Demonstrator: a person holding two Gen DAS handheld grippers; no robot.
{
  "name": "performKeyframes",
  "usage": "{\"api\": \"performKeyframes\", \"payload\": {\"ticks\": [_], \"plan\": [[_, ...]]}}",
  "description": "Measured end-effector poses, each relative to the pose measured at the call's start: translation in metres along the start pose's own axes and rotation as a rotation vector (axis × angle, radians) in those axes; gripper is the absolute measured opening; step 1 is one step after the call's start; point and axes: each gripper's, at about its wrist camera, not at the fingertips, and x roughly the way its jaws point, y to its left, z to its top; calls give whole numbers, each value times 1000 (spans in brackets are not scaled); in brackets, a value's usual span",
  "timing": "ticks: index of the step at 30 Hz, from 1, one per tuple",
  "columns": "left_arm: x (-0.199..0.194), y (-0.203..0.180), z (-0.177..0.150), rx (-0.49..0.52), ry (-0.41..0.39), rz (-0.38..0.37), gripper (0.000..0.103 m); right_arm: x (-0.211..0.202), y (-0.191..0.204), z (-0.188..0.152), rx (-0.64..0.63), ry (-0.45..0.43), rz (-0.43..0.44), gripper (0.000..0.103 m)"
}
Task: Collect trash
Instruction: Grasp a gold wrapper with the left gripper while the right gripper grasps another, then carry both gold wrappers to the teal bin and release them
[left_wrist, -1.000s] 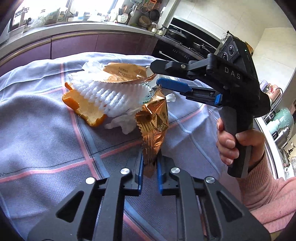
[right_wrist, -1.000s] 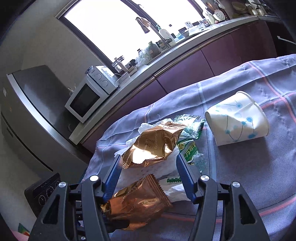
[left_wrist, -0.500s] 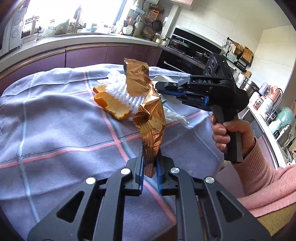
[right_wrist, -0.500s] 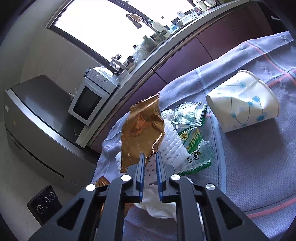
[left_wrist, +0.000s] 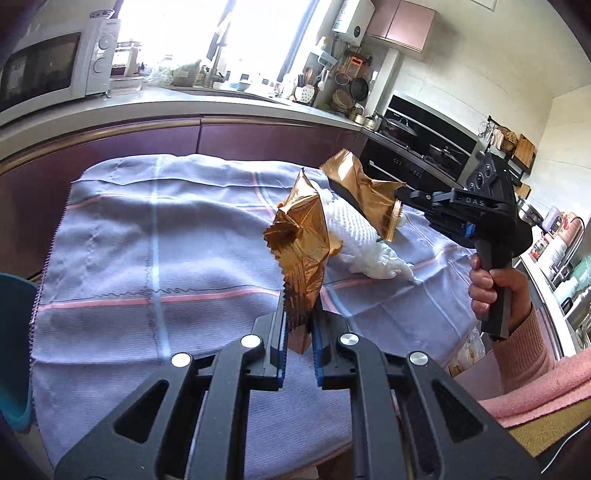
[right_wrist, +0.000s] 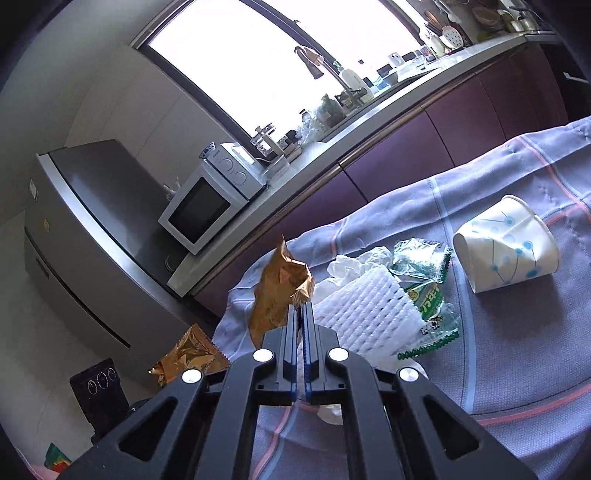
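My left gripper (left_wrist: 299, 325) is shut on the bottom edge of a crumpled gold wrapper (left_wrist: 301, 240), which it holds upright above the lilac checked tablecloth (left_wrist: 166, 258). That wrapper also shows low on the left in the right wrist view (right_wrist: 188, 358). My right gripper (right_wrist: 300, 314) is shut on a second gold wrapper (right_wrist: 277, 288), lifted off the trash pile. The left wrist view shows this gripper (left_wrist: 397, 208) from the side, with its wrapper (left_wrist: 360, 192) hanging at the tips. On the cloth lie a white foam net (right_wrist: 365, 314), a green wrapper (right_wrist: 424, 291) and a crumpled white tissue (right_wrist: 347, 266).
A white paper cup (right_wrist: 506, 243) with blue dots lies on its side to the right of the pile. A teal bin (left_wrist: 11, 350) stands past the table's left edge. A counter with a microwave (right_wrist: 207, 206) runs behind the table. A hand in a pink sleeve (left_wrist: 491, 288) grips the right handle.
My right gripper shut on the second gold wrapper and raised it off the pile. My left gripper swung left and up with its own wrapper, away from the pile.
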Motion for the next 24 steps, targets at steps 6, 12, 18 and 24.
{"api": "performKeyframes", "payload": {"ticks": [6, 12, 18, 24], "plan": [[-34, 31, -2, -46, -47, 68, 11, 11, 31, -3, -69, 33, 52, 2], [-73, 67, -6, -114, -104, 179, 11, 64, 82, -23, -154, 155, 142, 2], [-115, 116, -15, -188, -136, 327, 11, 133, 141, -45, -244, 292, 238, 2], [-150, 171, -31, -276, -135, 460, 11, 193, 199, -67, -335, 396, 299, 2]]}}
